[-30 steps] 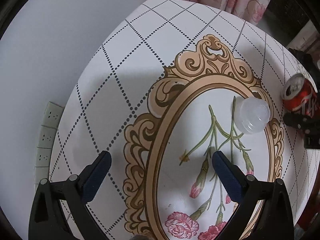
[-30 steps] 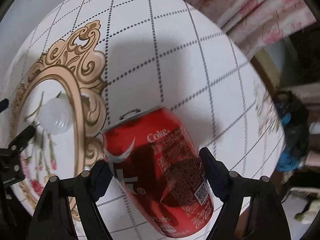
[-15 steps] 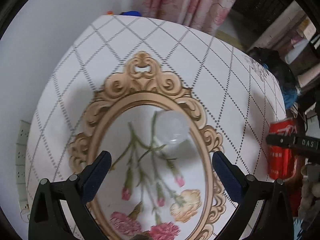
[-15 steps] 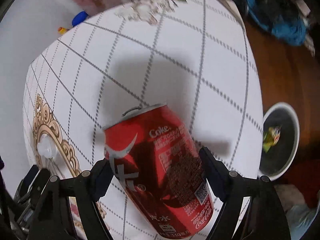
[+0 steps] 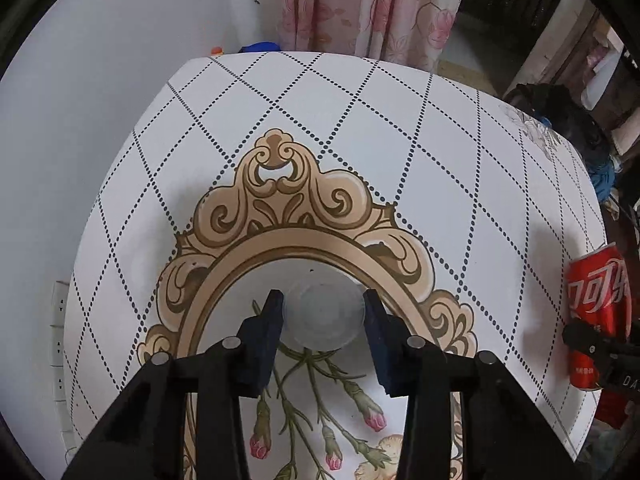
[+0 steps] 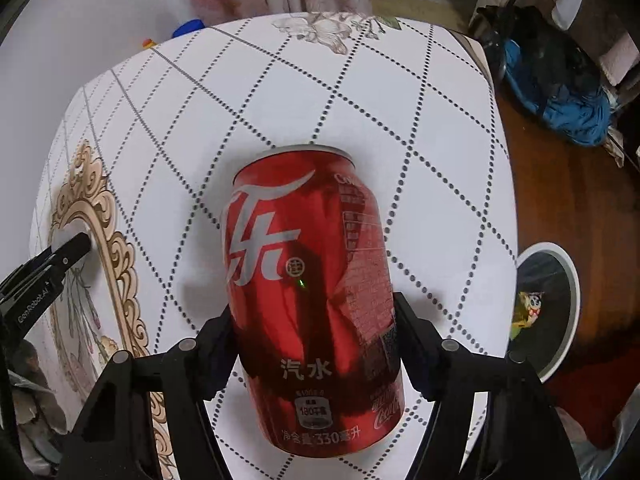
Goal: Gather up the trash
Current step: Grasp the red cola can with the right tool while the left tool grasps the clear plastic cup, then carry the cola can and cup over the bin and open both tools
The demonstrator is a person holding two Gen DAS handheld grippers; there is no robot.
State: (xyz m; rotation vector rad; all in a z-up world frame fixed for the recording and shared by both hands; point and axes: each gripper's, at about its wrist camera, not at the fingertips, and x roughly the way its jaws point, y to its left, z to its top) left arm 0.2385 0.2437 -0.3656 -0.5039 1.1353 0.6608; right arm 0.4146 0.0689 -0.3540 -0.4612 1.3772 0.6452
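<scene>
While right gripper [image 6: 316, 354] clamps can [image 6: 312, 296] mid-body, thin wall likely dents; left gripper [image 5: 322, 316] pinches light, slippery plastic lid [image 5: 322, 318].

Red can [image 6: 312, 300] reads "汽水" and "330毫升".

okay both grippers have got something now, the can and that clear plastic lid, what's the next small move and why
Probably carry the red can right and release it over the white bin. The right gripper is clamped on the can above the table, and the bin stands open beside it. The left gripper brackets the clear lid.
</scene>
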